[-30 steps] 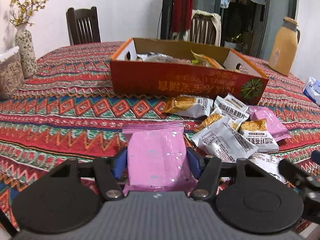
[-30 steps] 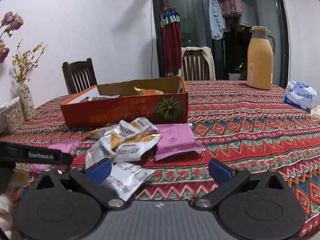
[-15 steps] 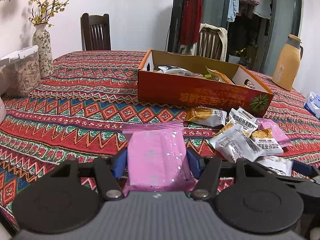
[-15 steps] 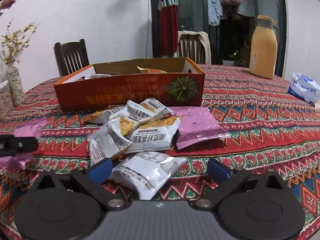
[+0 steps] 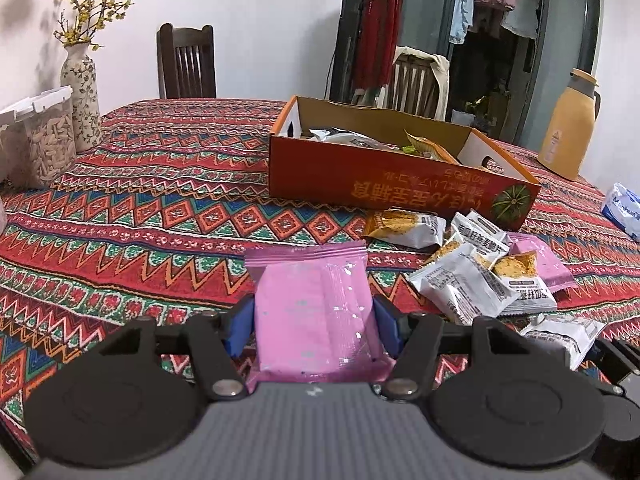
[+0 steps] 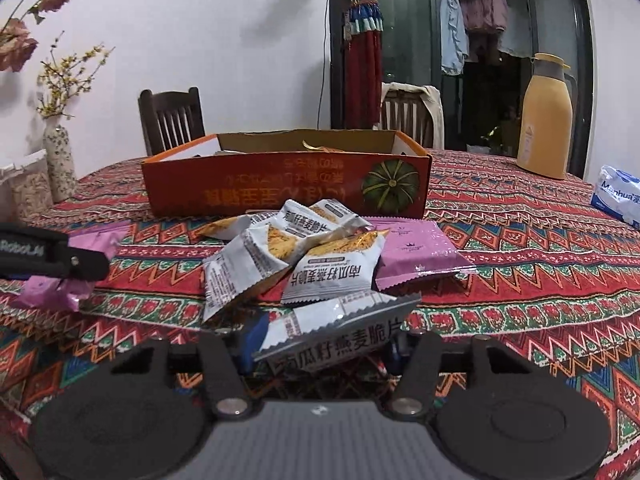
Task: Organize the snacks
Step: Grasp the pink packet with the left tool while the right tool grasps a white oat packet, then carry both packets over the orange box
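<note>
My left gripper [image 5: 314,322] is shut on a pink snack packet [image 5: 314,308] and holds it above the tablecloth, left of the pile. My right gripper [image 6: 320,338] is shut on a white snack packet [image 6: 332,326] at the near edge of the pile. A pile of white snack packets [image 6: 296,256] [image 5: 472,280] lies in front of the orange cardboard box [image 6: 280,184] [image 5: 384,180], which holds several packets. Another pink packet [image 6: 416,248] [image 5: 538,260] lies at the pile's right. The left gripper with its pink packet shows at the left of the right wrist view [image 6: 60,264].
The table has a red patterned cloth [image 5: 160,208]. A vase [image 5: 82,96] and a clear container [image 5: 44,140] stand at the left. A yellow thermos [image 6: 546,120] and a blue-white bag [image 6: 618,192] are at the right. Chairs [image 5: 186,64] stand behind the table.
My right gripper moved forward and closed on the nearest white packet. My left gripper, still holding the pink packet, drew back and left from the box.
</note>
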